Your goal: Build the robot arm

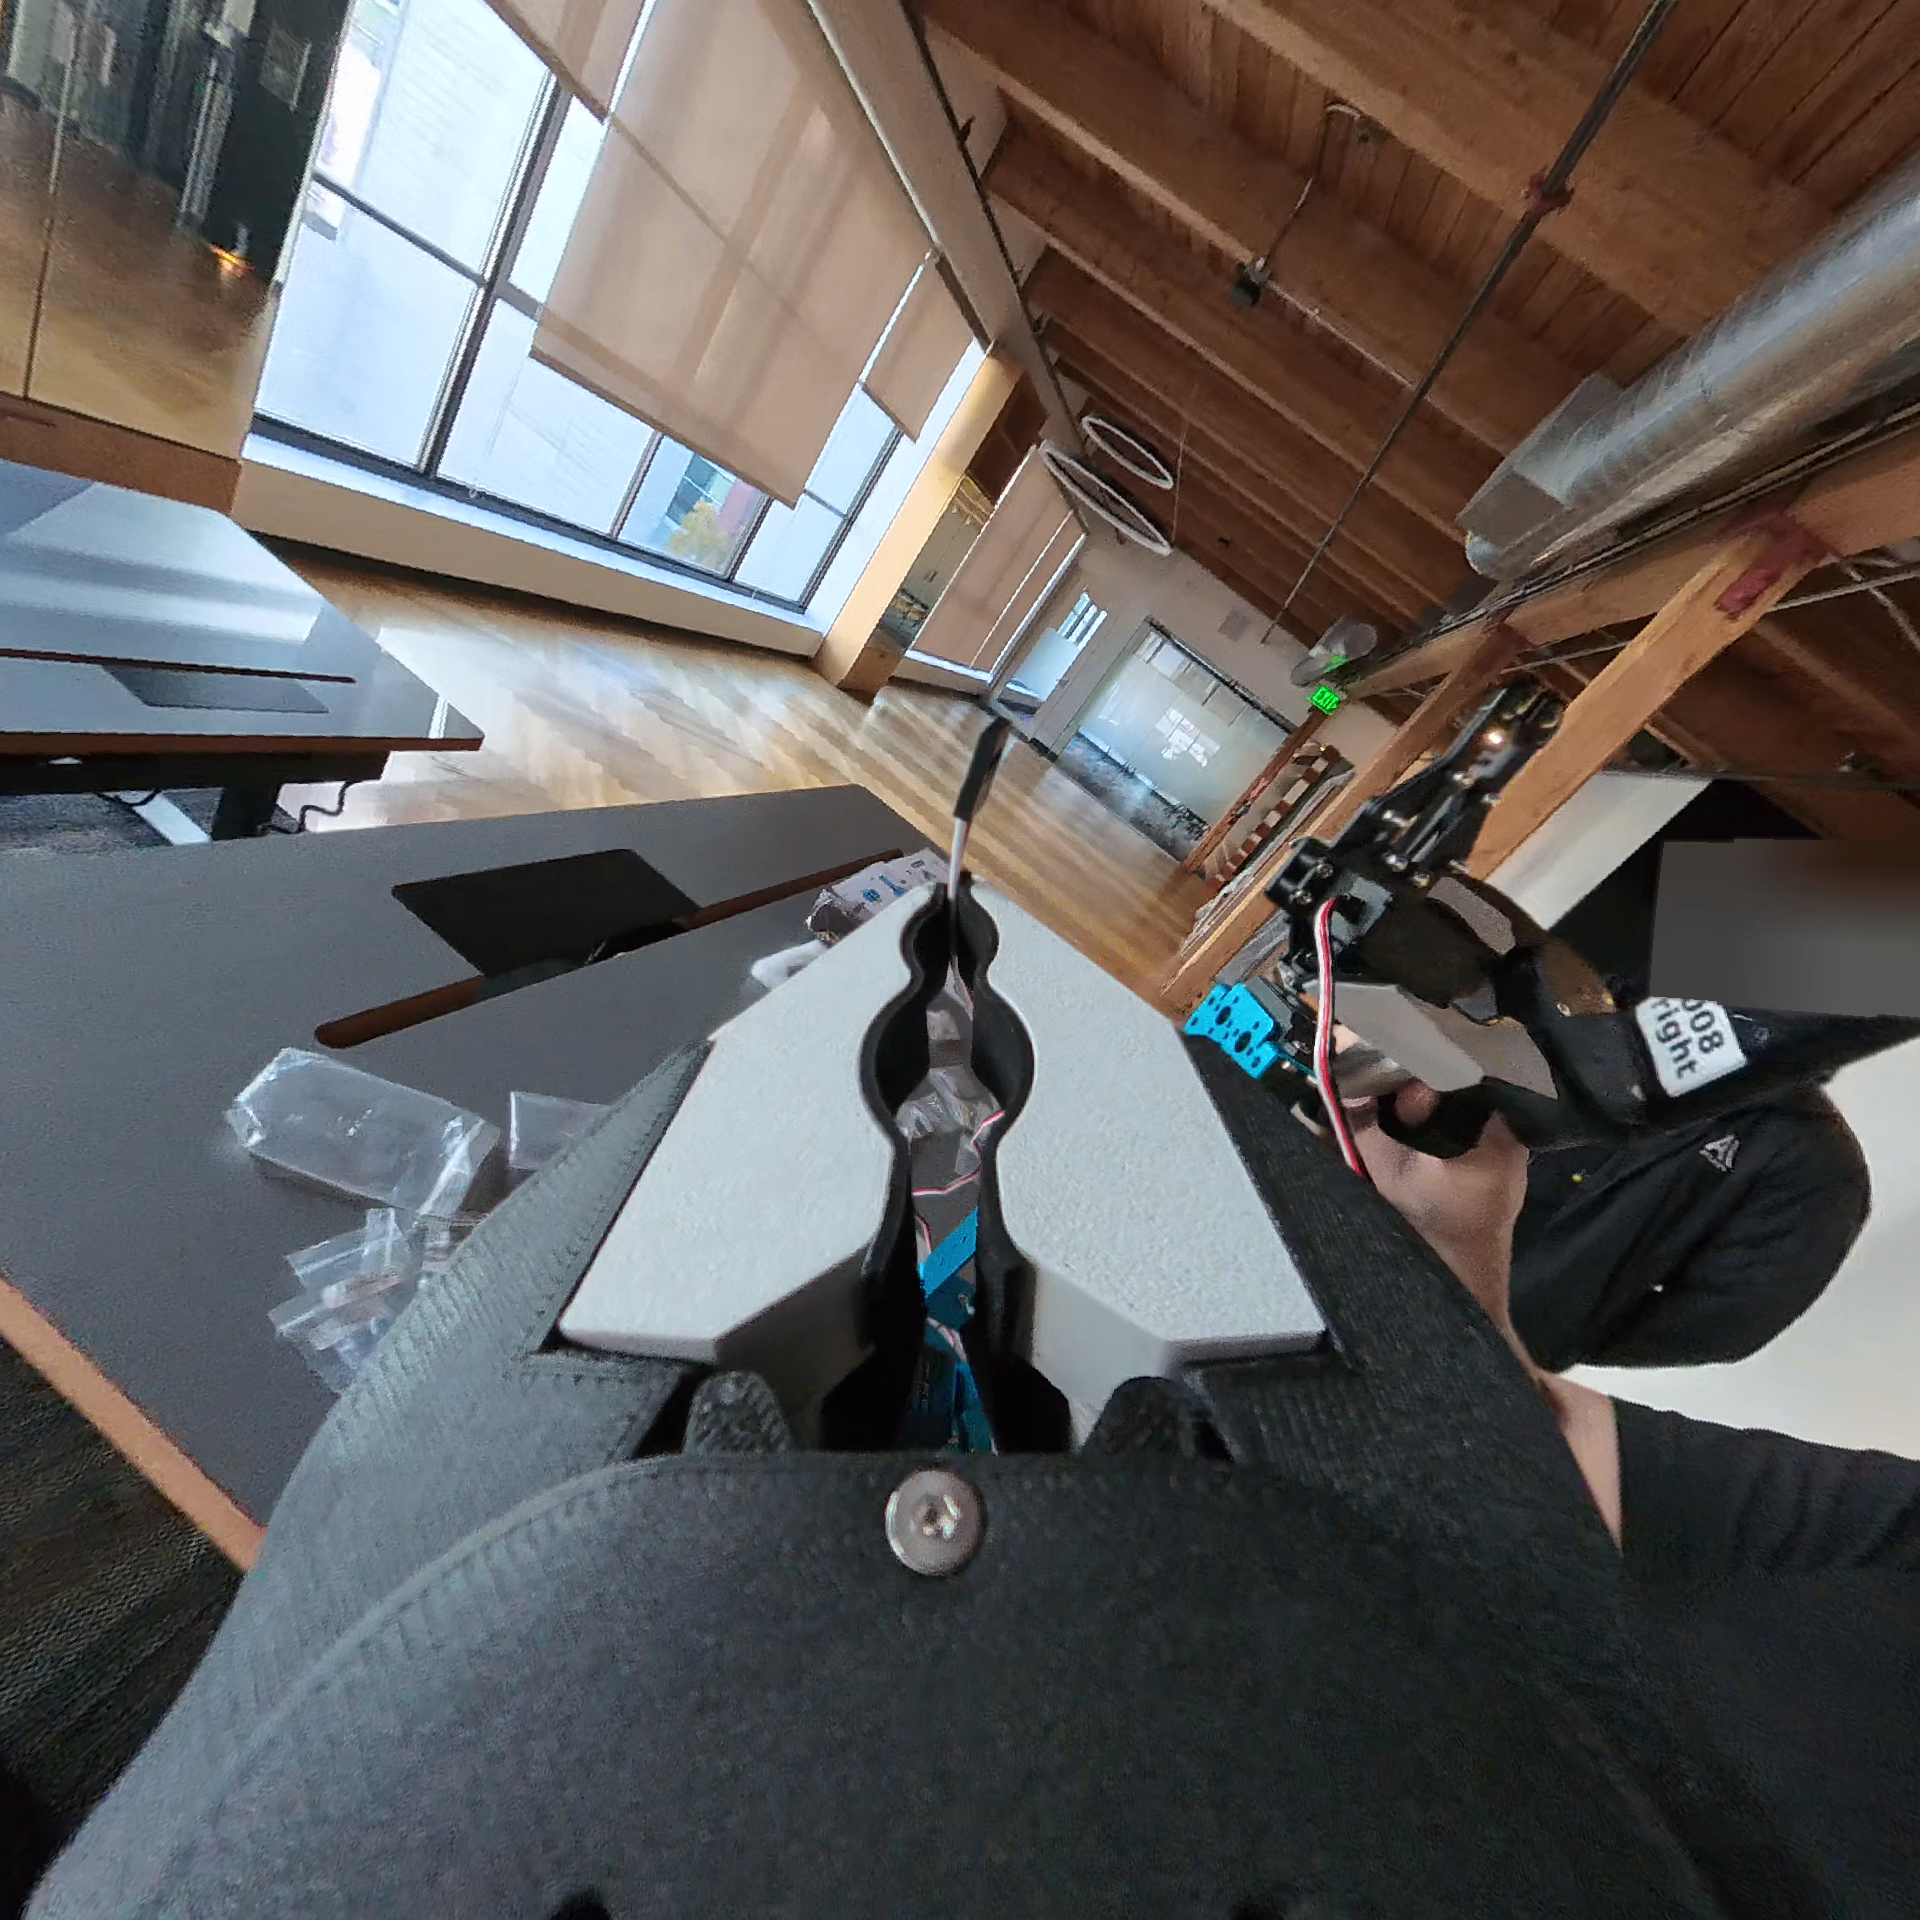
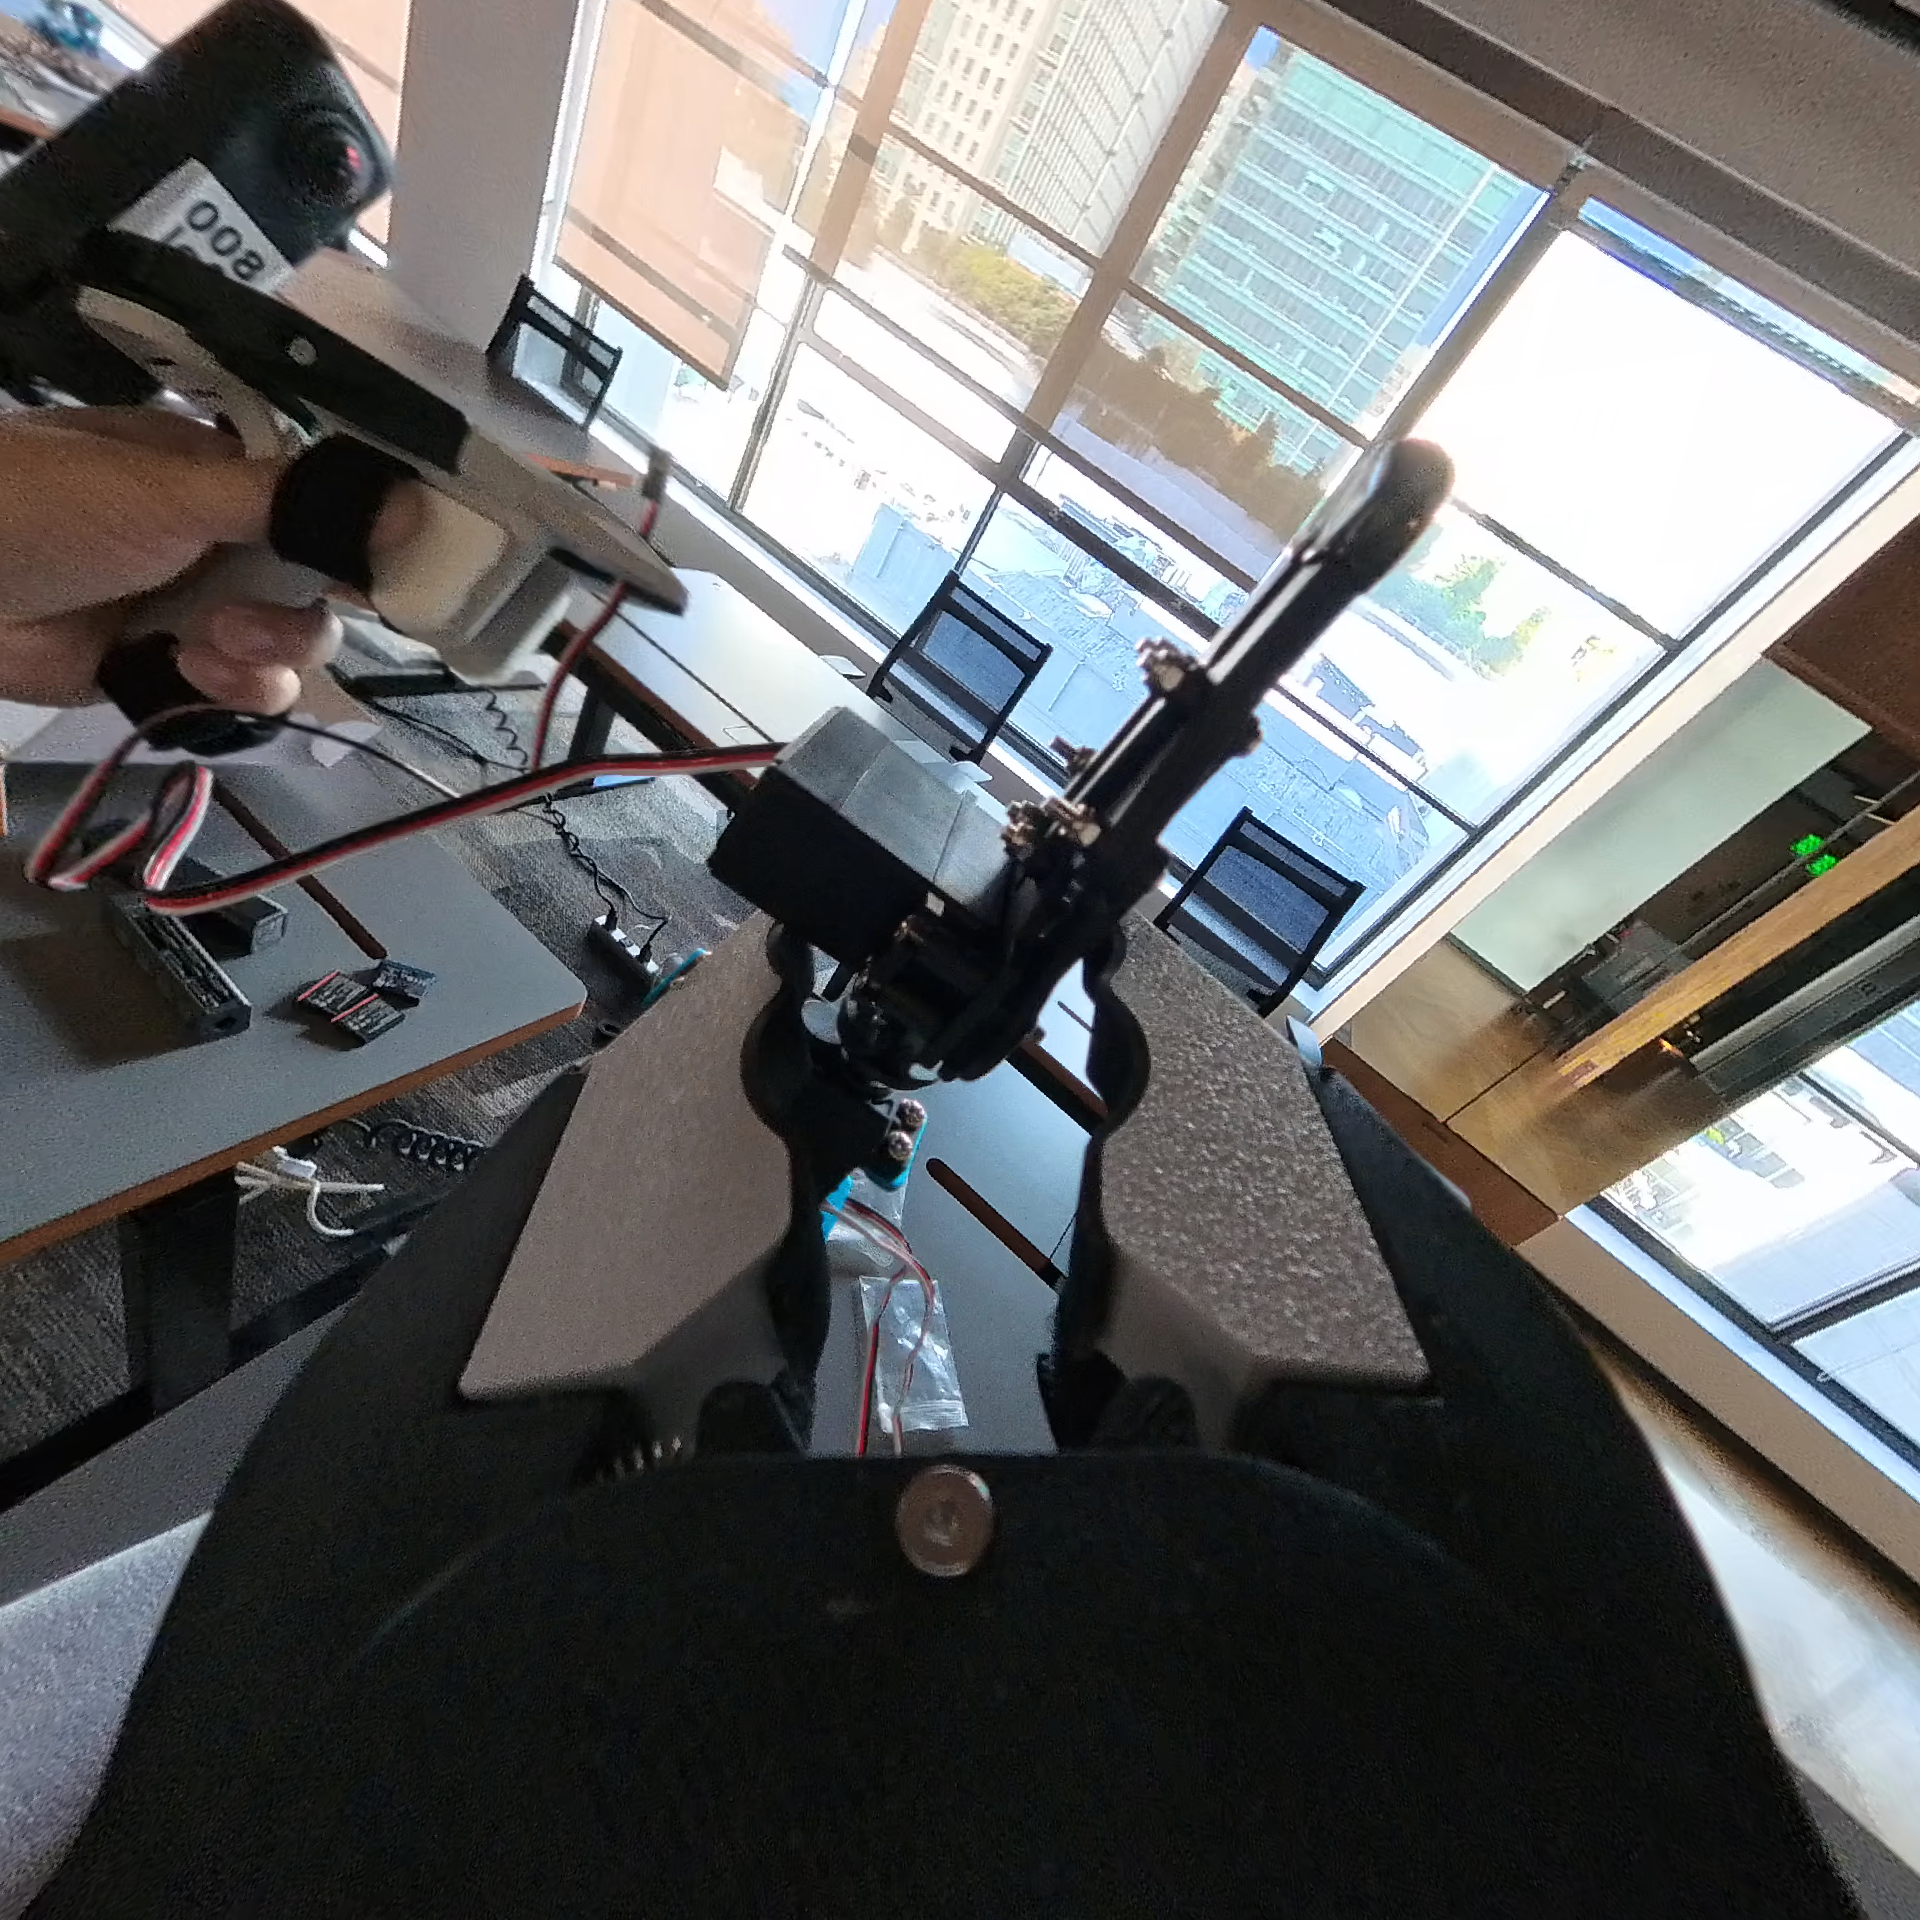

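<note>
My left gripper (image 1: 951, 920) is shut on the end of a red, white and black servo cable (image 1: 975, 795), whose plug sticks up past the fingertips. My right gripper (image 2: 945, 966) is shut on a black servo claw assembly (image 2: 914, 852) with a long black arm (image 2: 1299, 592) that points up and right. A blue bracket (image 2: 883, 1174) hangs under it. The cable (image 2: 436, 821) runs left from the servo, loops, and rises to the left gripper (image 2: 634, 520), held by a hand. In the left wrist view the right gripper (image 1: 1340, 935) and the assembly (image 1: 1434, 800) are at the right.
A dark table (image 1: 260, 935) carries several clear plastic bags (image 1: 353, 1132), a black plate (image 1: 540, 904) and a small box (image 1: 873, 894). A grey table (image 2: 312, 1101) holds small black parts (image 2: 353, 997). Chairs (image 2: 966, 665) stand by the windows. A power strip (image 2: 623, 940) lies on the floor.
</note>
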`<state>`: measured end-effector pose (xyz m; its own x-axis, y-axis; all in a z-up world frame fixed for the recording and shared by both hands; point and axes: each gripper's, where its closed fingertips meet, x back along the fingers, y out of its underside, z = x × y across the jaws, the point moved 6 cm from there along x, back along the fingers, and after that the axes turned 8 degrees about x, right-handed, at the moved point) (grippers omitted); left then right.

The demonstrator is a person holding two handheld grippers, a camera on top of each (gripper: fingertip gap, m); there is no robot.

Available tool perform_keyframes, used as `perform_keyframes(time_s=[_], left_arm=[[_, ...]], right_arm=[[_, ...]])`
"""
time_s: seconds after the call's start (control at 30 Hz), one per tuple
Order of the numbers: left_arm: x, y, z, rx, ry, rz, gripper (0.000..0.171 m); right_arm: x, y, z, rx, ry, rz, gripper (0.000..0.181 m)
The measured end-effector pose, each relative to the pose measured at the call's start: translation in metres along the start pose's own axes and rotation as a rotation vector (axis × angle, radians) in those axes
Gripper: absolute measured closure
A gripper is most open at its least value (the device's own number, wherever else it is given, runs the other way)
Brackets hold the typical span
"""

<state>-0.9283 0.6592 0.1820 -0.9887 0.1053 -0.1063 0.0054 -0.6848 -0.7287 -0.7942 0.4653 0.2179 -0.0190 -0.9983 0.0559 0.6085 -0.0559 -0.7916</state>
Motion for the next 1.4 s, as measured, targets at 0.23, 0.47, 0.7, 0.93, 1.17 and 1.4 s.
perform_keyframes(time_s=[0.23,0.47,0.7,0.93,1.17,1.4], left_arm=[[-0.028,0.005,0.002,-0.025,0.033,-0.099,0.171],[-0.063,-0.011,0.001,-0.028,0.213,-0.262,0.171],[-0.098,-0.004,-0.006,-0.054,0.295,-0.354,0.171],[-0.131,0.027,-0.013,-0.023,0.477,-0.536,0.171],[-0.158,0.088,-0.021,-0.022,0.721,-0.771,0.171],[-0.163,0.125,-0.022,-0.051,0.783,-0.899,0.171]], right_arm=[[0.000,-0.005,-0.008,0.024,0.005,-0.040,0.126],[0.042,0.004,-0.025,-0.427,0.229,0.103,0.108],[0.005,0.016,-0.065,-0.360,0.478,-0.093,0.087],[0.014,0.032,-0.083,-0.307,0.613,-0.189,0.092],[0.035,0.068,-0.088,-0.292,0.446,-0.243,0.129],[0.031,0.090,-0.085,-0.504,0.303,-0.237,0.125]])
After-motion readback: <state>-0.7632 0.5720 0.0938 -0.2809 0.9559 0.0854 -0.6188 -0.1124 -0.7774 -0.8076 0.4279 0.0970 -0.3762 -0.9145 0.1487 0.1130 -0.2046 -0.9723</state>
